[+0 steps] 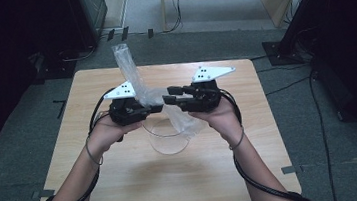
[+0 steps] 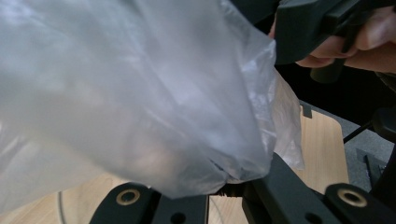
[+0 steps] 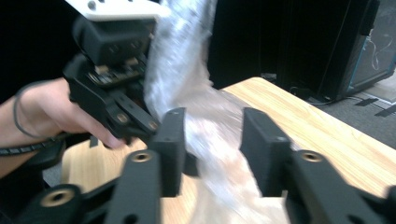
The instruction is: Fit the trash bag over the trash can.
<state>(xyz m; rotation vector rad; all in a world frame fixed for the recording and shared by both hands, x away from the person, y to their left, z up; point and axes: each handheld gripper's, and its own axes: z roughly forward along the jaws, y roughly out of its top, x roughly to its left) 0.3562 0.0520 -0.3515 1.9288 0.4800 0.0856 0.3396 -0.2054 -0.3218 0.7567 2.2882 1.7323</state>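
While hands face inward | left gripper (image 1: 154,106) jaws clamp plastic bag (image 1: 131,73); right gripper (image 1: 170,95) jaws parted

Plastic bag (image 1: 137,82) between claws, above glass bowl (image 1: 168,141)

So the surface here is a small light wooden table (image 1: 123,171), squarish with rounded corners and a pale grain running across it. It sits on grey carpet floor (image 1: 15,148) with some dark tape marks next to the table's edges. Pretty much the one thing actually resting on the tabletop is a clear round container (image 1: 166,141), looks like a glass or plastic bowl, sitting roughly in the middle, a bit toward the near side. Its rim is see-through so the wood shows right through it. Can't tell if there's anything inside it
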